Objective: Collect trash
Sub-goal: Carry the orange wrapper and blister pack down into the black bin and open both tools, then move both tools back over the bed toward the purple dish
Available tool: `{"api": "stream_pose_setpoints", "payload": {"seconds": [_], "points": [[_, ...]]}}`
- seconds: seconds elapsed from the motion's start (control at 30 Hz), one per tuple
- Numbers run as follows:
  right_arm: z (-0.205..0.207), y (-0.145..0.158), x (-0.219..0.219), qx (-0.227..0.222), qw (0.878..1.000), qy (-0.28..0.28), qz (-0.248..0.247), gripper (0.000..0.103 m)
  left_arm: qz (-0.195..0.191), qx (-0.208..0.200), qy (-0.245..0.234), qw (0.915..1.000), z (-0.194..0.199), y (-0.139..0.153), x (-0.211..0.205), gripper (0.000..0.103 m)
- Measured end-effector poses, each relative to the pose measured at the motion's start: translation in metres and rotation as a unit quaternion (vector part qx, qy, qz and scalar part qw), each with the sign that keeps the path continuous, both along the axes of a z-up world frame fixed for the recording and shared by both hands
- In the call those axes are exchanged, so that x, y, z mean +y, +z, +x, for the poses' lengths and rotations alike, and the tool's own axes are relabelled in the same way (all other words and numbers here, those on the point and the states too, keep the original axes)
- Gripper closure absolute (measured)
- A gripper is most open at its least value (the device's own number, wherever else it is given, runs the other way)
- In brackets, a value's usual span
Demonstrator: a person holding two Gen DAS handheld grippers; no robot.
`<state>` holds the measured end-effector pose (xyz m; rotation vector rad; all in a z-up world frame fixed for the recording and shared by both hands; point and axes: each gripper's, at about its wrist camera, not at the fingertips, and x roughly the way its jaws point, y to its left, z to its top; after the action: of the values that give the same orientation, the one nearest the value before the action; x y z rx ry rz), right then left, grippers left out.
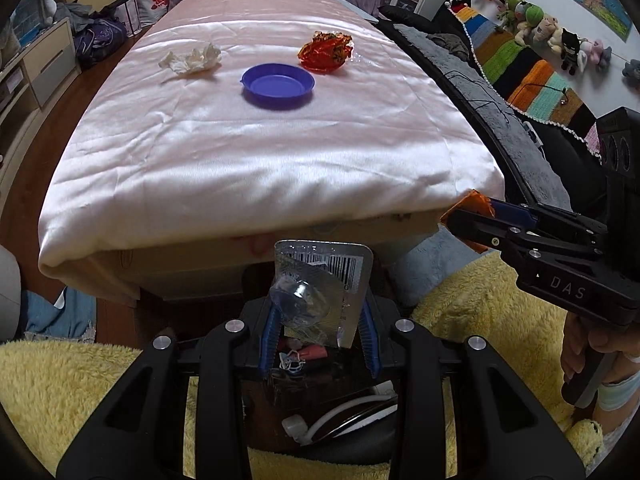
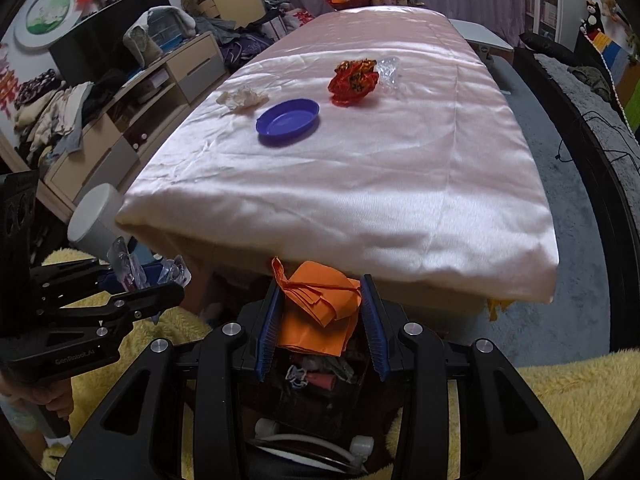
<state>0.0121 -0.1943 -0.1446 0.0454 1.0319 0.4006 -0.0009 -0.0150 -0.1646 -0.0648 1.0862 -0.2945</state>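
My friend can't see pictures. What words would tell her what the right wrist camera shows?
The right gripper holds folded orange paper between its blue jaws, just off the near end of a table under a shiny pink cloth. On the cloth lie a blue dish, a crumpled white tissue and a red wrapper. The left gripper holds clear plastic packaging.

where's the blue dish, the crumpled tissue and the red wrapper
blue dish (image 1: 277,86), left wrist view, centre of its bowl
crumpled tissue (image 1: 193,60), left wrist view, middle of the wad
red wrapper (image 2: 353,80), right wrist view, middle of the crumpled foil
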Motion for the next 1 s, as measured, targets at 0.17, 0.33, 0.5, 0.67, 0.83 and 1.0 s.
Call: {"api": "stream_pose_setpoints", "payload": {"seconds": [0.17,0.33,0.5,0.67,0.83,1.0], "points": [[-0.006,-0.027,0.001,0.037,0.999,-0.002,0.01,0.063,0.001,0.03,0.008,0.9995,-0.003,-0.027,0.002,0.071],[-0.007,-0.054,0.009,0.074,0.997,0.002,0.008,0.063,-0.004,0.064,0.005,0.9979,-0.007,-0.054,-0.001,0.071],[-0.007,-0.073,0.012,0.102,0.995,-0.001,0.01,0.062,-0.01,0.093,0.004,0.9956,-0.008,-0.073,-0.002,0.07],[-0.006,-0.076,0.013,0.113,0.994,-0.001,0.015,0.061,-0.014,0.099,0.001,0.995,-0.008,-0.077,-0.003,0.067],[-0.004,-0.073,0.016,0.116,0.993,-0.001,0.018,0.041,-0.013,0.094,0.003,0.9954,-0.008,-0.075,-0.001,0.054],[-0.001,-0.066,0.01,0.11,0.994,-0.011,0.022,0.04,-0.002,0.083,0.01,0.9965,-0.008,-0.066,0.003,0.044]]}}
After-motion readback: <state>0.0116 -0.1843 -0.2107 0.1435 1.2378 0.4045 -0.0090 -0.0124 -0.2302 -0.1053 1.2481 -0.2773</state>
